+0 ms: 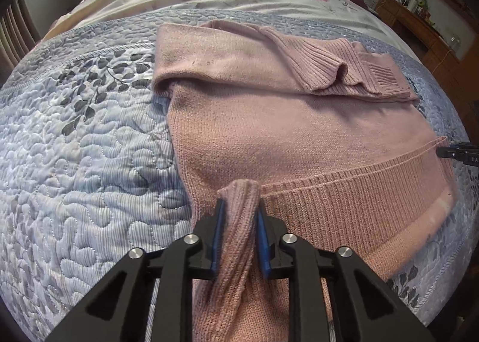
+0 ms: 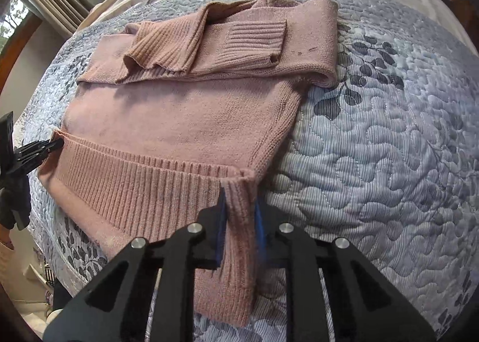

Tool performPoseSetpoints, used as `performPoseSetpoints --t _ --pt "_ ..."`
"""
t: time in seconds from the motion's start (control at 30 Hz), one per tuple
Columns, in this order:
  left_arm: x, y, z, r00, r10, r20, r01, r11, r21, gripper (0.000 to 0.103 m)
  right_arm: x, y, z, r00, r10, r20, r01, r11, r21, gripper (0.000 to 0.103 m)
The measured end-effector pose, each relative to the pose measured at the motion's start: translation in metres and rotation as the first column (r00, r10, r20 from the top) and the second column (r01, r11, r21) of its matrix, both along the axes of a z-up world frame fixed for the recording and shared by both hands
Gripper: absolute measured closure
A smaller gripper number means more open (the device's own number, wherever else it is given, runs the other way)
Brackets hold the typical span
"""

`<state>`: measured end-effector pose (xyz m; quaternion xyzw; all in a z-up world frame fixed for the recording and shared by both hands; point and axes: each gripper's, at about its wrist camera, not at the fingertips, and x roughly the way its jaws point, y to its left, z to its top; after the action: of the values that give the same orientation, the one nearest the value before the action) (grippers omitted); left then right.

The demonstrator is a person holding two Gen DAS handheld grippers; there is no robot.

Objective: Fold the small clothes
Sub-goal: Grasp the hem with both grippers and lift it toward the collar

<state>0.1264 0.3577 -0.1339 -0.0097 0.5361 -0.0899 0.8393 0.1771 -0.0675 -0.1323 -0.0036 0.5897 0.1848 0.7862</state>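
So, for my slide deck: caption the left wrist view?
Left gripper pinching the ribbed hem of a pink knit sweater on a blue quilted bedspread.

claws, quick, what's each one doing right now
Left claw: shut on the hem corner of the pink sweater.
Right claw: shut on the sweater's other hem corner.

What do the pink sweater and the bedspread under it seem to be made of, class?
Pink sweater: soft knit yarn, likely wool or acrylic; visible stitch rows and ribbed hem, matte.
Bedspread: quilted woven fabric, probably cotton or polyester; puffy stitched swirls, printed leaves, slight sheen.
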Motion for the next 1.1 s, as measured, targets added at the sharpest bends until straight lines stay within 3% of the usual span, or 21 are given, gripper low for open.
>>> performPoseSetpoints --t 0.3,0.47,0.57,0.77,0.93,1.1 --pt "-0.047 0.001 0.057 0.99 0.008 0.14 0.001 0.998 -0.066 0.093 -0.048 -0.019 0.051 0.995 -0.042 0.089 0.03 0.991 0.133 0.094" --pt "-0.044 0.006 0.092 0.976 0.042 0.212 -0.021 0.995 -0.101 0.093 -0.05 -0.029 0.085 0.99 -0.077 0.119 0.05 0.976 0.213 0.094" --pt "-0.026 0.009 0.115 0.964 0.072 0.257 -0.039 0.991 -0.132 0.093 -0.038 -0.031 0.11 0.984 -0.084 0.158 0.045 0.971 0.234 0.094" --pt "0.033 0.0 0.145 0.938 0.076 0.338 -0.043 0.993 -0.106 0.093 0.012 -0.026 0.143 0.97 -0.098 0.224 0.053 0.978 0.2 0.094" --pt "0.099 0.003 0.142 0.933 0.124 0.339 -0.083 0.988 -0.134 0.094 0.07 -0.018 0.143 0.966 -0.119 0.23 0.083 0.983 0.161 0.094" --pt "0.162 0.003 0.117 0.938 0.162 0.306 -0.121 0.981 -0.15 0.094 0.136 -0.015 0.12 0.963 -0.156 0.22 0.133 0.984 0.118 0.094"
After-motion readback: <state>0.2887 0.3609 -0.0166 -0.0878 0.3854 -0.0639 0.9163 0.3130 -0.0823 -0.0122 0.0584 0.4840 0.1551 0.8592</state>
